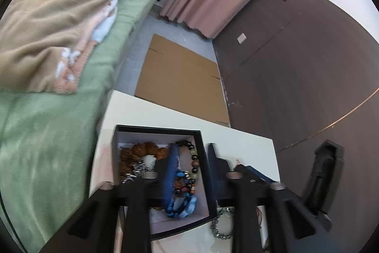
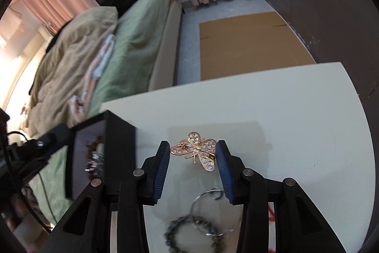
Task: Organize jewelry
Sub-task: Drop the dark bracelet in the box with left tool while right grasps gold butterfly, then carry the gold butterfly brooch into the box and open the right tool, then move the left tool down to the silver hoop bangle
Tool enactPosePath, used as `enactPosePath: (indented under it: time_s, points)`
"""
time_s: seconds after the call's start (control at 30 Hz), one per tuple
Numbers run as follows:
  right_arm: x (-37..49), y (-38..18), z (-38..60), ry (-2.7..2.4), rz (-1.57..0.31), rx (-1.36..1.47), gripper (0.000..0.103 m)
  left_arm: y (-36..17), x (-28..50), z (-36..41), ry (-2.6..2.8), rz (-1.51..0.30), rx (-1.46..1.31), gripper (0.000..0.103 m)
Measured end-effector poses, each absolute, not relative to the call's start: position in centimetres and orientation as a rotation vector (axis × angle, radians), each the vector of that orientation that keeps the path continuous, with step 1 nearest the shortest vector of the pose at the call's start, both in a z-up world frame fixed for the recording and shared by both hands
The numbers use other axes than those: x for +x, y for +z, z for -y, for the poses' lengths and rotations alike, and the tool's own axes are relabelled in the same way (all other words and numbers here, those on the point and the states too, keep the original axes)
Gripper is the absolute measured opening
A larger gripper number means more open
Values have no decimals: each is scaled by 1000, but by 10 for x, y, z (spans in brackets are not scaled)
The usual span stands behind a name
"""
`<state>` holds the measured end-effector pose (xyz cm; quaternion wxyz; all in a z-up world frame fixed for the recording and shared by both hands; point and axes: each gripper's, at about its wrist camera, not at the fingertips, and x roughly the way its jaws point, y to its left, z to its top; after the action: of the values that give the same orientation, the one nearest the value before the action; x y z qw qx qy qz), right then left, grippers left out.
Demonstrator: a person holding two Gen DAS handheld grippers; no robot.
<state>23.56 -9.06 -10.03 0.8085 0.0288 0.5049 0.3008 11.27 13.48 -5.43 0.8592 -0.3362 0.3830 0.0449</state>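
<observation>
Brooch (image 2: 197, 150) pinched between right tongs (image 2: 193, 153), bare tabletop (image 2: 296, 115) beyond.

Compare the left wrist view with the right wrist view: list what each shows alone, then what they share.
Left wrist only: the open black box's inside, with the brown bead bracelet, dark mixed-bead bracelet and blue bead bracelet, and the left gripper with one finger inside the box and one outside it.

Right wrist only: the gold butterfly brooch pinched between the right gripper's blue pads, and a silver ring beneath.

Both: the black box, white table, grey bead bracelet, bed, cardboard.
</observation>
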Motion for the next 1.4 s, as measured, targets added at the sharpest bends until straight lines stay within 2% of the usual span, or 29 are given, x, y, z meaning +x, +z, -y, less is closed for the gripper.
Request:
enactPosePath:
  time_s: [0.07, 0.33, 0.37, 0.5, 0.6, 0.67, 0.7, 0.73, 1.4]
  points:
    - [229, -93, 90, 673, -1062, 80, 41, -49, 104, -138, 112, -774, -704, 61]
    - [207, -64, 80, 792, -979, 159, 41, -41, 80, -149, 190, -752, -675, 64]
    - [204, -62, 78, 811, -972, 172, 41, -40, 78, -151, 200, -751, -671, 67]
    - [193, -54, 68, 883, -954, 226, 41, -37, 69, -159, 244, -731, -655, 86]
    - [182, -45, 55, 982, -914, 265, 41, -36, 63, -165, 264, -717, -657, 92]
    - [178, -43, 49, 1007, -917, 279, 57, -36, 59, -169, 279, -714, -662, 93]
    - [177, -45, 48, 1002, -926, 286, 72, -36, 57, -171, 285, -714, -665, 93]
    - [177, -46, 52, 985, -922, 299, 76, -37, 55, -172, 288, -715, -669, 93]
    - [175, -47, 138, 761, -998, 289, 76, -29, 59, -115, 176, -744, -556, 93]
